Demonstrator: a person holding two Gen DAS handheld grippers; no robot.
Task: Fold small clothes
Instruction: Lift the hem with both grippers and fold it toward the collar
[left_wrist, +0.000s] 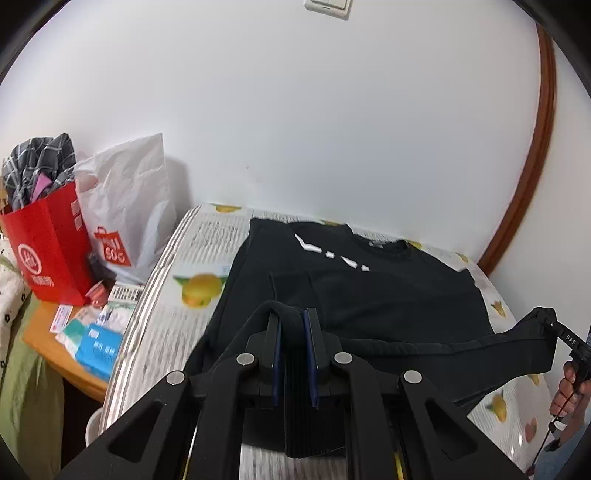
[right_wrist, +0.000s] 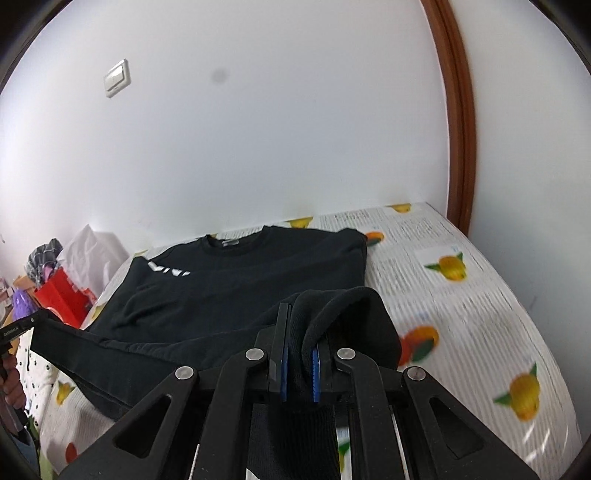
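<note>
While both grippers' fingers clamp the black sweater's (left_wrist: 369, 295) hem, "DAS" shows on the right gripper (left_wrist: 546, 325).

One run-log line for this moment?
left gripper: shut on black sweatshirt hem | right gripper: shut on hem | hem lifted off table | collar end lying flat

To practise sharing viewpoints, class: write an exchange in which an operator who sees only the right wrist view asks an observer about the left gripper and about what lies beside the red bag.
Operator: Is the left gripper really gripping cloth?
Observer: Yes. The left gripper is shut on the ribbed edge of the black sweater.
Operator: What lies beside the red bag?
Observer: A low wooden table, strewn with small boxes.
</note>
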